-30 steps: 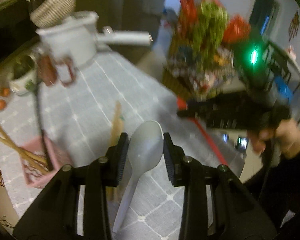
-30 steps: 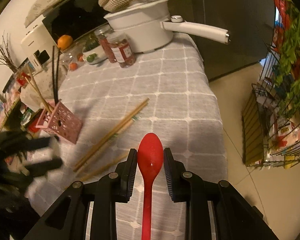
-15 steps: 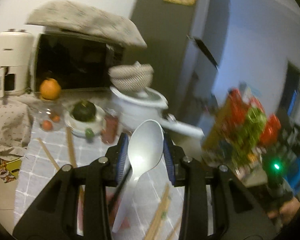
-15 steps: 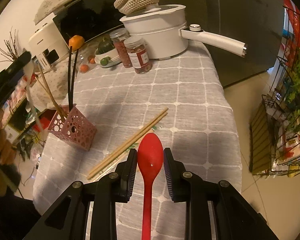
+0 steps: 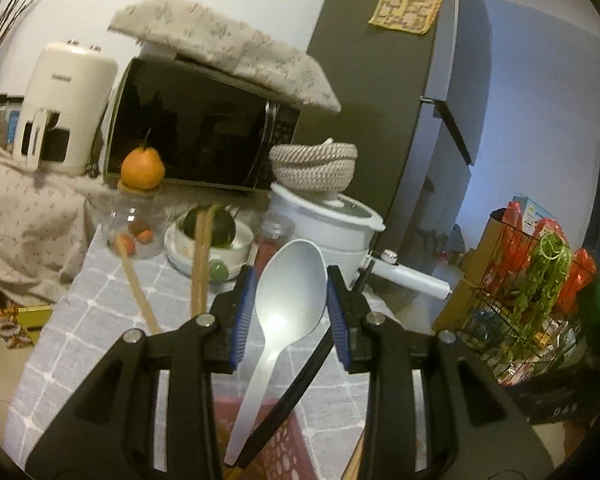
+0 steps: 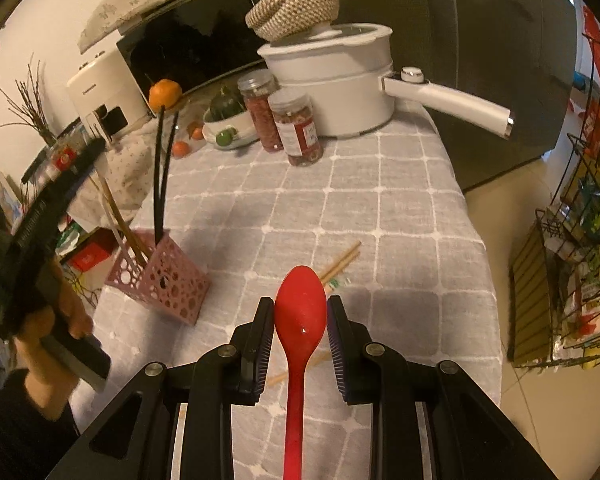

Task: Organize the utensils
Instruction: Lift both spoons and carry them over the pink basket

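the white spoon [image 5: 290, 304], clamped in the left gripper [image 5: 288, 308], is being brought over the pink holder [image 6: 160, 280] by the table's left edge; lowering handle-first is needed, the red spoon [image 6: 300, 312] being gripped by the right gripper [image 6: 300, 320]

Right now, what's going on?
Left tool grips white spoon above pink holder. Right tool grips red spoon. Chopsticks on table.

Table: I see a grey checked tablecloth [image 6: 400, 216] covering it.
Far end: a white long-handled pot [image 6: 340, 80] beside two red-filled jars [image 6: 296, 128], then a bowl of produce [image 6: 230, 128].
Middle: wooden chopsticks [image 6: 340, 260] lying flat.
Left edge: a pink perforated utensil holder [image 6: 164, 276], upright, with chopsticks standing in it.
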